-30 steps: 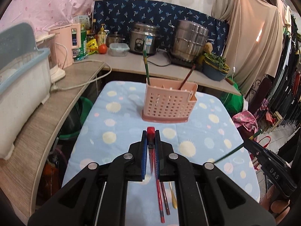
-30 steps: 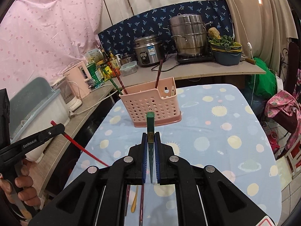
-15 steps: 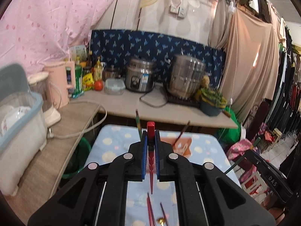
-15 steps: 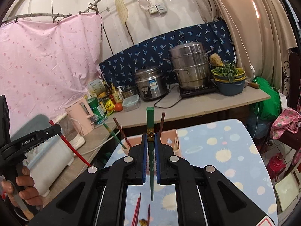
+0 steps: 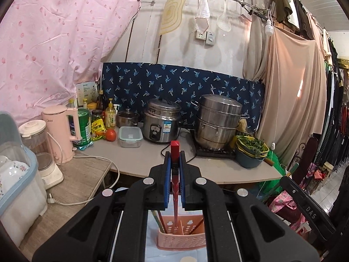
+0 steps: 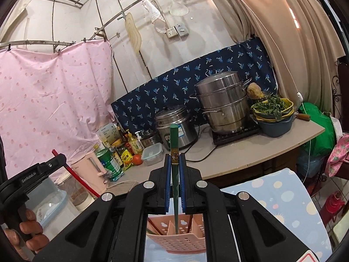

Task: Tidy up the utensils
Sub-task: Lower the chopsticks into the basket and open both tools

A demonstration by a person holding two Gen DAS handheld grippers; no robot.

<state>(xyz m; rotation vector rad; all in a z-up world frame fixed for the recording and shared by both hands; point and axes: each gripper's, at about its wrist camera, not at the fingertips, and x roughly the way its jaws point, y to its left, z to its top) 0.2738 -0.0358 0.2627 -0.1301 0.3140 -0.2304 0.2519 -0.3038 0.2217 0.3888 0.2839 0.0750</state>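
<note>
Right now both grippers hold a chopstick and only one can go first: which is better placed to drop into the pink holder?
Probably right: its green chopstick tip already dips into the pink holder; the left gripper's red chopstick tip sits over a divider.

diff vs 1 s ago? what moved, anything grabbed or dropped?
Both tongs rose and tipped up: the pink utensil basket slid from mid-frame to the bottom edge of each view, and the wall fills the frame. Chopstick tips now hang over its compartments. Nothing grabbed or dropped. Unchanged: left tongs shut on the red chopstick, right tongs shut on the green chopstick; basket contents and counter as before.
</note>
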